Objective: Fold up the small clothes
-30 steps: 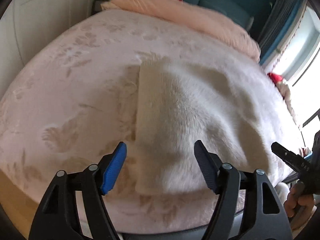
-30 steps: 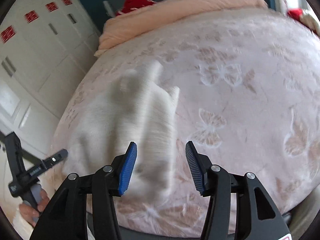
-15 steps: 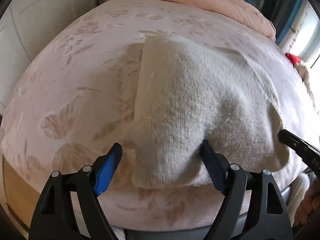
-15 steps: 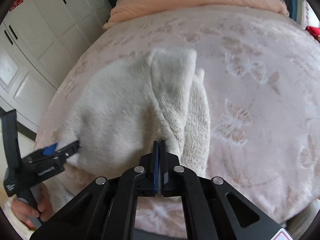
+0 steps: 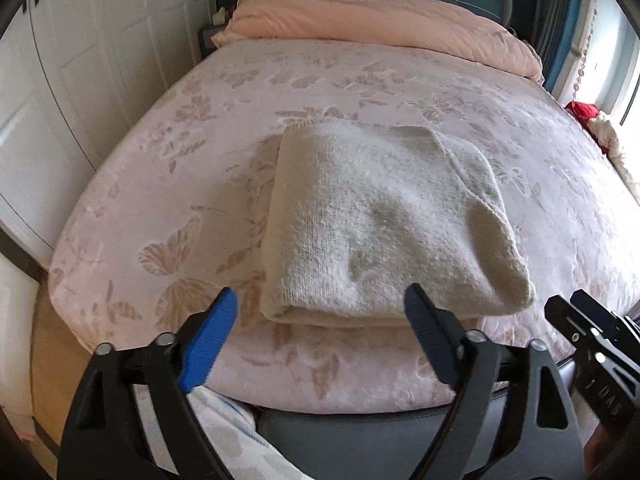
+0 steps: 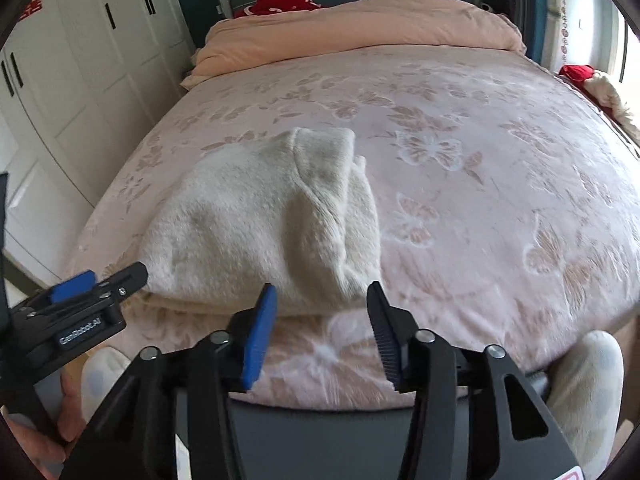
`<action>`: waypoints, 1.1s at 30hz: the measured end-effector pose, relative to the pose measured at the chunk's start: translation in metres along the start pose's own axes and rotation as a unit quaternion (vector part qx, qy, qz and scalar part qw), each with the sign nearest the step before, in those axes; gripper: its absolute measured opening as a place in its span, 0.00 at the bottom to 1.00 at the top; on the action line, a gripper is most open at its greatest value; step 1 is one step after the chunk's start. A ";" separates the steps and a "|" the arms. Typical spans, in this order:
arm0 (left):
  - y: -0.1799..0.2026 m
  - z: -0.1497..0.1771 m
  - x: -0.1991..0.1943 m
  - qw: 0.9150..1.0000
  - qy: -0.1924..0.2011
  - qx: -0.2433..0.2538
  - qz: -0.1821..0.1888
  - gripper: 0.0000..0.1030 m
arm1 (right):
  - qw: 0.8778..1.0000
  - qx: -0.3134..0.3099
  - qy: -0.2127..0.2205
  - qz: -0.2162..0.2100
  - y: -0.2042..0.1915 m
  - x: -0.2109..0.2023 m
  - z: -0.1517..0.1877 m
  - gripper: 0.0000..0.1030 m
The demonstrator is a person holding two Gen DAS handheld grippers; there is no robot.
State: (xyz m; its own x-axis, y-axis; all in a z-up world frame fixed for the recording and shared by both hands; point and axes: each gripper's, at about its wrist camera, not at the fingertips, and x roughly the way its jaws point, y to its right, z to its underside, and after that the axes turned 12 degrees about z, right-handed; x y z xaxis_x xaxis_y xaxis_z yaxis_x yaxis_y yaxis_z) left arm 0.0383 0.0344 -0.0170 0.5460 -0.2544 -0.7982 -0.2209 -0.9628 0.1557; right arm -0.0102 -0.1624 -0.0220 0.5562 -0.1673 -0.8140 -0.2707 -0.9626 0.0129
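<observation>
A cream knitted garment [image 5: 384, 220] lies folded on the pink bedspread [image 5: 168, 184], near the edge of the bed closest to the cameras. In the left wrist view it fills the centre, and its folded edge is at 6 o'clock. The left gripper [image 5: 320, 320] has just been opening; its jaws stand wide, close in front of that edge, and they hold nothing. The right gripper [image 6: 322, 320] has also just been opening; it is about half open and empty, just before the garment's corner. A peach quilt [image 6: 360, 24] lies at 12 o'clock.
</observation>
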 end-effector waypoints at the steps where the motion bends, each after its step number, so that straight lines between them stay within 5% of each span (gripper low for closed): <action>1: 0.004 0.002 -0.002 1.000 0.004 0.006 -0.009 0.85 | 1.000 0.002 -0.001 0.004 0.001 -0.001 0.002 0.52; 9: 0.016 0.012 -0.009 1.000 0.022 -0.002 -0.022 0.89 | 0.999 -0.001 0.024 0.024 0.000 -0.015 0.013 0.71; 33: 0.037 0.021 -0.018 0.999 0.044 0.009 -0.025 0.94 | 0.997 -0.022 0.043 0.058 -0.014 -0.023 0.024 0.78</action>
State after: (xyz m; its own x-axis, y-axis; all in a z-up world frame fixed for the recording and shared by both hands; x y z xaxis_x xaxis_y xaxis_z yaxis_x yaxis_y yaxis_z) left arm 0.0035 0.0050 -0.0087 0.6249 -0.2146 -0.7506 -0.2061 -0.9727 0.1065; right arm -0.0377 -0.1399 -0.0172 0.5892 -0.2943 -0.7525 -0.3040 -0.9436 0.1310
